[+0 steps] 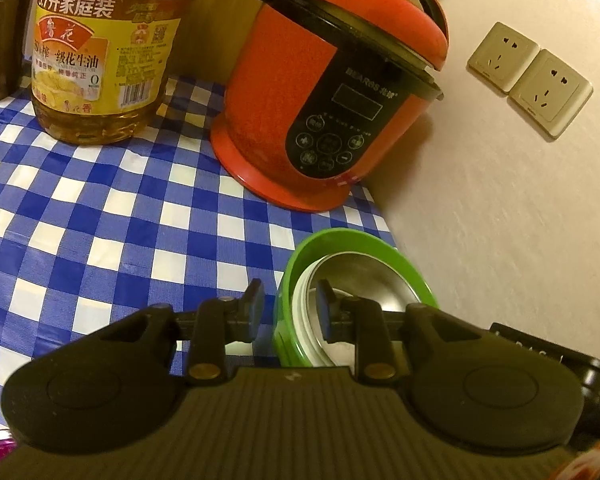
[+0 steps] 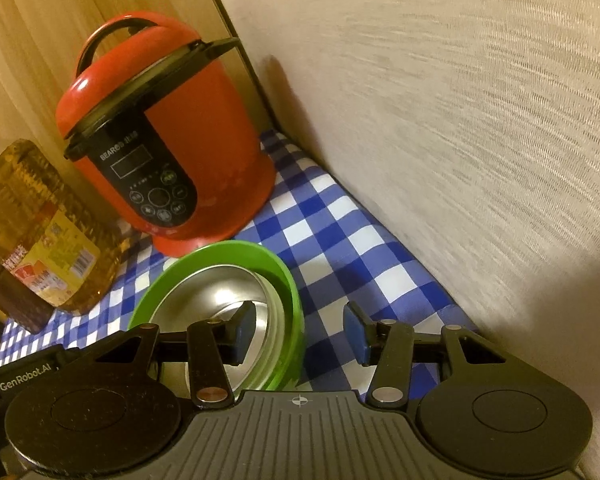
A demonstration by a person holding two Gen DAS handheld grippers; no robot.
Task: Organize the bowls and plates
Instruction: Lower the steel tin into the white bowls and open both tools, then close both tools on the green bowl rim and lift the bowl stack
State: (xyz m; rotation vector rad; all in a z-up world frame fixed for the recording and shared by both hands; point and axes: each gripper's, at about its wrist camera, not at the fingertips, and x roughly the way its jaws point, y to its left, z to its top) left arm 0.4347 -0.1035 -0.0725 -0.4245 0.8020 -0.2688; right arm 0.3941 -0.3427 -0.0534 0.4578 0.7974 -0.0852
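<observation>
Right, both your left hand-held gripper point(image 1: 290, 304) and right hand-held gripper point(image 2: 300, 332) straddle the green bowl's point(image 1: 300, 252) rim with jaws apart, low in frame before the red cooker point(image 1: 324, 96); next, pinch that rim squarely.
</observation>
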